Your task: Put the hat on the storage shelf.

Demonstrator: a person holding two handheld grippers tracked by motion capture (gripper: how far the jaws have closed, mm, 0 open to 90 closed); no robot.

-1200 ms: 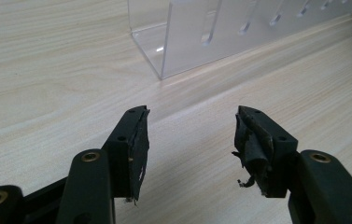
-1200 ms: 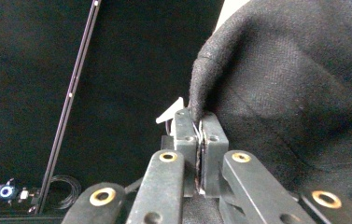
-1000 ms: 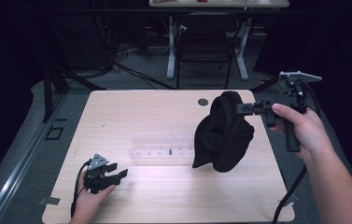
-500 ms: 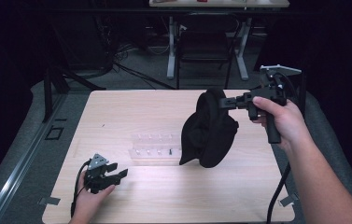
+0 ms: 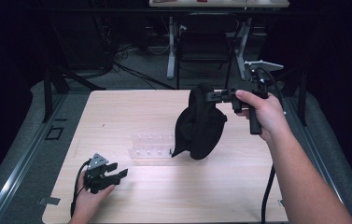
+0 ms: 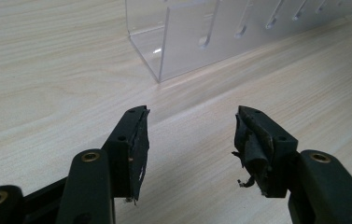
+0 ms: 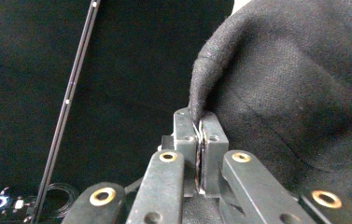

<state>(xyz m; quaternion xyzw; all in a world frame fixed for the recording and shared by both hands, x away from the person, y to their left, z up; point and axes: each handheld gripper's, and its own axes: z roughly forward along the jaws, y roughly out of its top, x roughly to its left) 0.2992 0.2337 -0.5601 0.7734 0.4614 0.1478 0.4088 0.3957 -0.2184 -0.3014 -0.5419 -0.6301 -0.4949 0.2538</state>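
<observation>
A black knitted hat (image 5: 200,125) hangs in the air over the middle right of the table, pinched at its top edge by my right gripper (image 5: 211,95). In the right gripper view the jaws are closed on a fold of the black hat (image 7: 295,79), and the right gripper (image 7: 200,116) points sideways at a dark background. A clear acrylic rack (image 5: 151,145) lies on the table just left of the hanging hat. My left gripper (image 5: 120,171) rests low at the front left, open with nothing in it. In the left gripper view the left gripper (image 6: 190,133) faces the rack's end (image 6: 201,37).
The wooden table (image 5: 117,112) has a small dark round mark near its back edge. Behind the table stand a chair and desk legs (image 5: 171,51) with cables on the floor. A cable (image 5: 268,191) trails from the right gripper along the forearm.
The right hand has carried the hat leftwards and a little lower, so it now hangs beside the rack. The left gripper has stayed in place.
</observation>
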